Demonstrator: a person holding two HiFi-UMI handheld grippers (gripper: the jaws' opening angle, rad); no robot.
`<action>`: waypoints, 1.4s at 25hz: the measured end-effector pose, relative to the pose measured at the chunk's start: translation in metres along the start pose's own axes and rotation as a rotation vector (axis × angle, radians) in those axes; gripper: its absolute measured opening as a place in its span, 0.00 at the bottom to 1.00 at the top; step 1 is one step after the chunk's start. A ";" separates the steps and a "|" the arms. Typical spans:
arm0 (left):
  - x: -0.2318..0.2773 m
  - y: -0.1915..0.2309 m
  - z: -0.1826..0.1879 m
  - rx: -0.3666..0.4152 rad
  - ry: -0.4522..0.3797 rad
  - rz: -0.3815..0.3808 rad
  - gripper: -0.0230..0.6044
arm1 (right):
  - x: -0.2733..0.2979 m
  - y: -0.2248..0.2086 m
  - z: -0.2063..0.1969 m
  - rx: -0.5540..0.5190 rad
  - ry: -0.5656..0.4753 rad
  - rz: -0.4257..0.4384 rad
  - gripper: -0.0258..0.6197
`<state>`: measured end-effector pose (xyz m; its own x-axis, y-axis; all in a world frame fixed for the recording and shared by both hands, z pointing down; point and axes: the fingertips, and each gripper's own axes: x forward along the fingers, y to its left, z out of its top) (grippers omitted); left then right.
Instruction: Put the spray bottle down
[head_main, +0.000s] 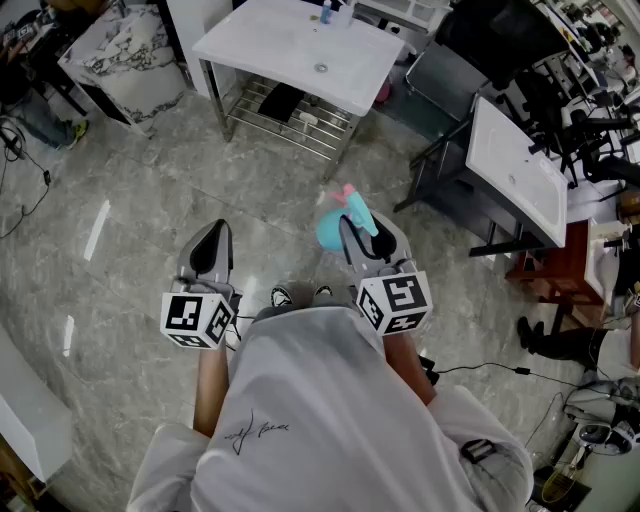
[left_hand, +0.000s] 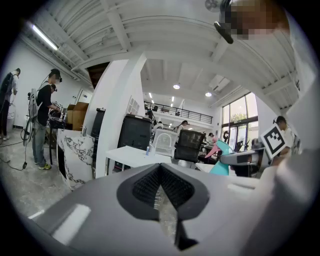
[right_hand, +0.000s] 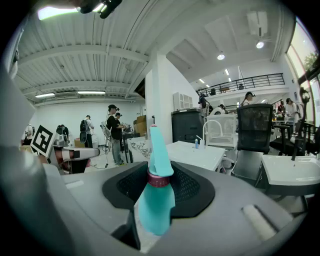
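A teal spray bottle (head_main: 333, 230) with a pink trigger and collar is clamped between the jaws of my right gripper (head_main: 352, 232), held above the floor in front of the person. In the right gripper view the spray bottle (right_hand: 156, 202) stands upright between the black pads, its nozzle pointing up. My left gripper (head_main: 212, 243) hovers to the left at about the same height, its jaws together with nothing between them. From the left gripper view (left_hand: 161, 174) the spray bottle (left_hand: 220, 163) shows at the right.
A white sink table (head_main: 262, 42) with a wire shelf stands ahead on the grey stone floor. A second white sink unit (head_main: 515, 172) is at the right, and a marble block (head_main: 125, 55) at the upper left. Cables lie on the floor at both sides. People stand in the distance.
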<state>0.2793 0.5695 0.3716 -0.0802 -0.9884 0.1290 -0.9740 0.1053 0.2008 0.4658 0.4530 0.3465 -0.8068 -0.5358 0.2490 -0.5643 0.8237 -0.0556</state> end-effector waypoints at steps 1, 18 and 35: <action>-0.001 0.000 0.000 0.001 0.000 0.000 0.04 | 0.000 0.001 0.001 -0.003 -0.001 0.002 0.25; -0.002 0.015 0.002 0.004 0.005 0.032 0.05 | 0.020 0.020 0.005 0.023 -0.008 0.075 0.25; 0.079 0.069 0.017 0.074 0.056 0.094 0.04 | 0.138 0.005 0.024 0.045 0.005 0.178 0.25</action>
<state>0.2025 0.4965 0.3789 -0.1623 -0.9667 0.1981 -0.9758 0.1870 0.1132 0.3470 0.3788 0.3578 -0.8937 -0.3813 0.2363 -0.4201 0.8962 -0.1424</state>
